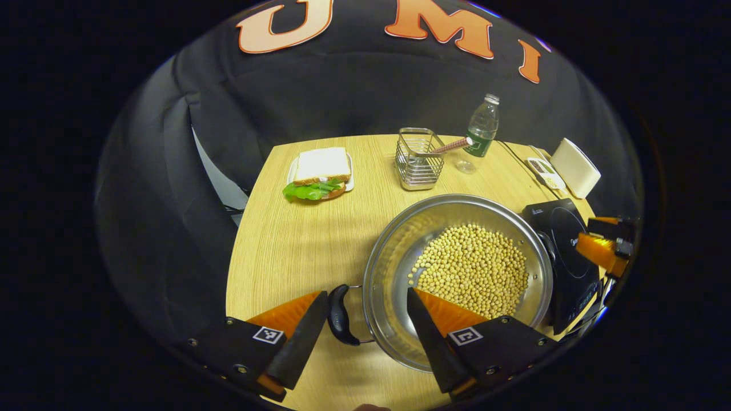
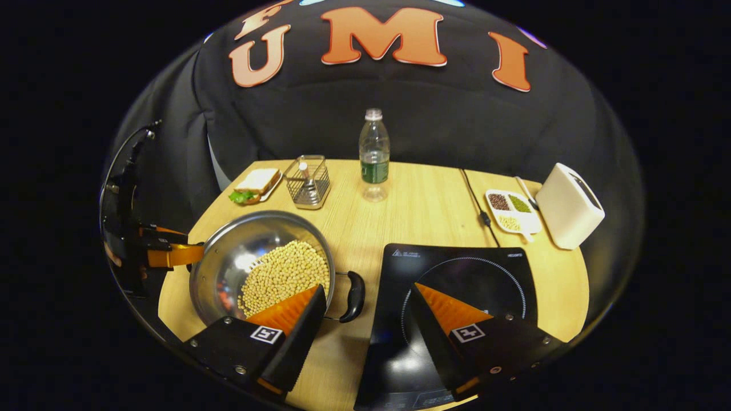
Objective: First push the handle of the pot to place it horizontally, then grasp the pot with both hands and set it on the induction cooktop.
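A shiny silver pot holds pale yellow beans and has black handles. The table is light wood grain, the cooktop glossy black, the toaster cream-white.

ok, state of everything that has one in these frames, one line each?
Round steel pot: upright on the wooden table, holding soybeans, not on the cooktop.
Black loop pot handles: lying horizontal.
Flat black induction cooktop: nothing on it.
Clear plastic water bottle: upright, capped.
Square wire basket: upright.
Left hand-held gripper: open, straddling one handle.
Right hand-held gripper: open, around the other handle.
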`<state>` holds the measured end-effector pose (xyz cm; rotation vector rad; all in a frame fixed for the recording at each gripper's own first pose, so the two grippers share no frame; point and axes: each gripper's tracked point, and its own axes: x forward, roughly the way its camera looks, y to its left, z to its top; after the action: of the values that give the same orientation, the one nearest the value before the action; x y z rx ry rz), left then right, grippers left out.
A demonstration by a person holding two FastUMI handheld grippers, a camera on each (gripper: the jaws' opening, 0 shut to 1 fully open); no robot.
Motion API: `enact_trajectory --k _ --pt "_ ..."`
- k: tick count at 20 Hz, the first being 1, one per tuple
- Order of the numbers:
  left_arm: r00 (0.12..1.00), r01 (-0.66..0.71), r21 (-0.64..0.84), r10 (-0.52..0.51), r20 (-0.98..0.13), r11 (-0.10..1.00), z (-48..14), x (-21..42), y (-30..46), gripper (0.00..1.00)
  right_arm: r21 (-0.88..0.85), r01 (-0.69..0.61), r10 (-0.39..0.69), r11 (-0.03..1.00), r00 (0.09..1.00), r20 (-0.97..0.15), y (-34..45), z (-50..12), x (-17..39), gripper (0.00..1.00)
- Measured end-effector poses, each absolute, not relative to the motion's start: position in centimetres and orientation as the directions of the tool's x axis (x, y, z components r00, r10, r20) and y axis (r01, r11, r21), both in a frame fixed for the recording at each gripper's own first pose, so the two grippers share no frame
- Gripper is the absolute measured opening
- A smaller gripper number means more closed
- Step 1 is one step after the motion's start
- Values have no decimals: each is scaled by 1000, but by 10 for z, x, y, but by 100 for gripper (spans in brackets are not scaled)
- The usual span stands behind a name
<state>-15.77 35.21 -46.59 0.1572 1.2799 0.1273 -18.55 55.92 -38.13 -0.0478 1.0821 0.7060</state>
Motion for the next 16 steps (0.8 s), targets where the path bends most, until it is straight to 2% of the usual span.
enact_trajectory --k 9,11,13,14,16 --pt "261 -9 191 187 -947 981 -487 -158 365 89 309 -543 448 781 142 -883 587 -437 -206 92" --pt "250 -23 177 177 -952 984 -492 -160 365 89 324 -535 463 780 147 -874 596 -439 -198 87" --pt "239 -31 167 169 -956 985 -498 -163 367 89 356 -516 453 779 70 -889 596 -443 -214 77" --pt "237 -36 168 171 -956 985 -500 -163 369 89 357 -508 451 784 70 -890 598 -445 -215 71" --pt "232 -49 171 178 -956 984 -503 -165 371 89 356 -510 448 783 65 -891 596 -447 -211 68"
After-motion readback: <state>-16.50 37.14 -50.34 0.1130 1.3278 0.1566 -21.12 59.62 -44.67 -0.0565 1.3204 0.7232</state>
